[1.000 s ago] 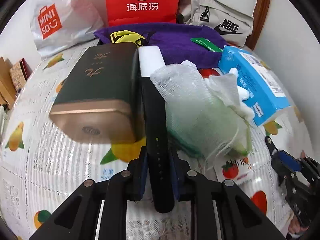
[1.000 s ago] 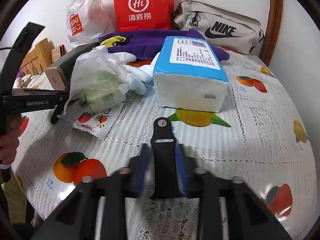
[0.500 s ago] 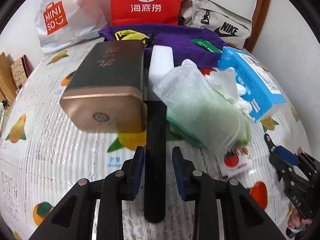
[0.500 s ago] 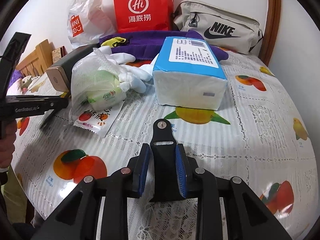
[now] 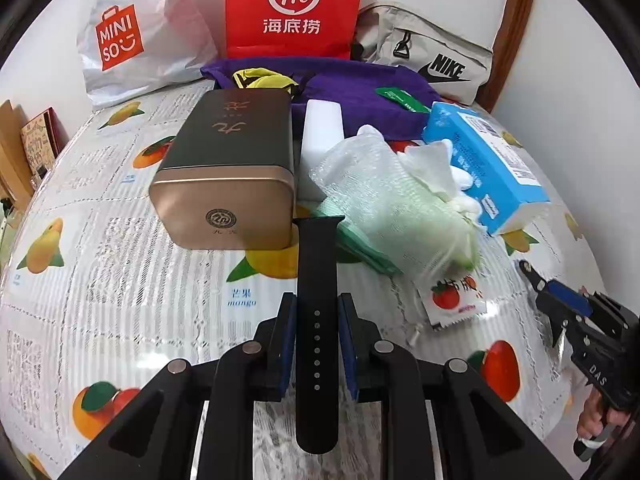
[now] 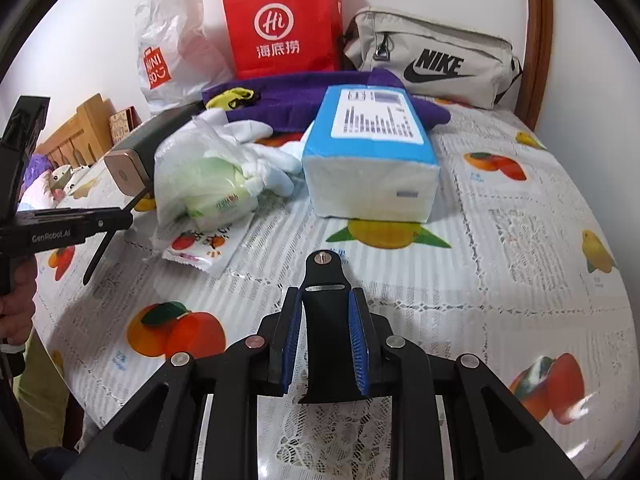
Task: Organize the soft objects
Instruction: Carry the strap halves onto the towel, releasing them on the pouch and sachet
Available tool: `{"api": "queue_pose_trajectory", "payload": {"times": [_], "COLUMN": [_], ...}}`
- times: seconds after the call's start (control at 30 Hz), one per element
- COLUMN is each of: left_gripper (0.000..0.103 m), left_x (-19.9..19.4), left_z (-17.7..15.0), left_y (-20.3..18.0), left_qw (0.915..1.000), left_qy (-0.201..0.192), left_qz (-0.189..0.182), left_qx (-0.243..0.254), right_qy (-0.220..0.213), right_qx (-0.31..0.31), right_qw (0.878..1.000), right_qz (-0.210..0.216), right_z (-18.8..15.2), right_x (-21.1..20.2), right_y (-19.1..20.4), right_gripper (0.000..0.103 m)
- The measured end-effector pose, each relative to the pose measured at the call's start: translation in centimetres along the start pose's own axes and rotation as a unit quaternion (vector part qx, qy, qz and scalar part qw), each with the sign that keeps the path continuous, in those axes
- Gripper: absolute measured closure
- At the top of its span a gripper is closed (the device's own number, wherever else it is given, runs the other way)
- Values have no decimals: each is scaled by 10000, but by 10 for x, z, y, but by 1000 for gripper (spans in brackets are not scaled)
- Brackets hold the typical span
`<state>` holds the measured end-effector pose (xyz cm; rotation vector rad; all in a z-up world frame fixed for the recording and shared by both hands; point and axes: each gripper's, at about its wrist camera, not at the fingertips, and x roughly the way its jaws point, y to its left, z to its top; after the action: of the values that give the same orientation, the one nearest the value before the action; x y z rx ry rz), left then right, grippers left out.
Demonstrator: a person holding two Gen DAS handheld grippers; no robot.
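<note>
My left gripper [image 5: 317,308] has a long black watch strap [image 5: 318,264] with holes between its blue pads, and the jaws are closing on it. In the right wrist view the left gripper [image 6: 120,220] holds that strap [image 6: 100,252] clear of the table. The right gripper [image 6: 325,300] is shut on a short black buckle strap [image 6: 324,320] just above the tablecloth. Behind lie a mesh bag of green packets [image 5: 392,208], white gloves [image 6: 260,152] and a blue tissue pack [image 6: 372,160].
A dark tin box with a gold end [image 5: 228,168] lies left of a white block [image 5: 322,136]. A snack sachet [image 5: 456,296] sits near the mesh bag. Purple cloth [image 5: 352,92], a red paper bag [image 5: 294,8], a white plastic bag [image 5: 136,36] and a beige bag [image 6: 432,60] line the wall.
The left gripper pulled back from the tin box with the strap. Its jaws widened around the strap half a second ago and have narrowed again. The right gripper stayed put.
</note>
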<state>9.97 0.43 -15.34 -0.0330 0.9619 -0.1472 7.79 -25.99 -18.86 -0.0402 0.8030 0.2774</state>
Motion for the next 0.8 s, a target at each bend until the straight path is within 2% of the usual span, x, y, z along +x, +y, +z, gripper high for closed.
{"api": "queue_pose_trajectory", "payload": {"times": [0.43,0.8], "left_gripper": [83,83], "left_x": [-39,-64], "left_z": [-4,14], "left_y": [9,24], "left_qw": [9995,9975], "left_qy": [-287,-562], "left_qz": [-21,177], "left_qx": [-117,-398], "right_qy": [-180,-426], "right_qx": [25,141], "right_qw": [9997,9987], "right_qz": [-188,-233], "right_z": [11,39], "right_x": [-24,-45], "right_y": [-7,-17], "right_gripper": [79,79]}}
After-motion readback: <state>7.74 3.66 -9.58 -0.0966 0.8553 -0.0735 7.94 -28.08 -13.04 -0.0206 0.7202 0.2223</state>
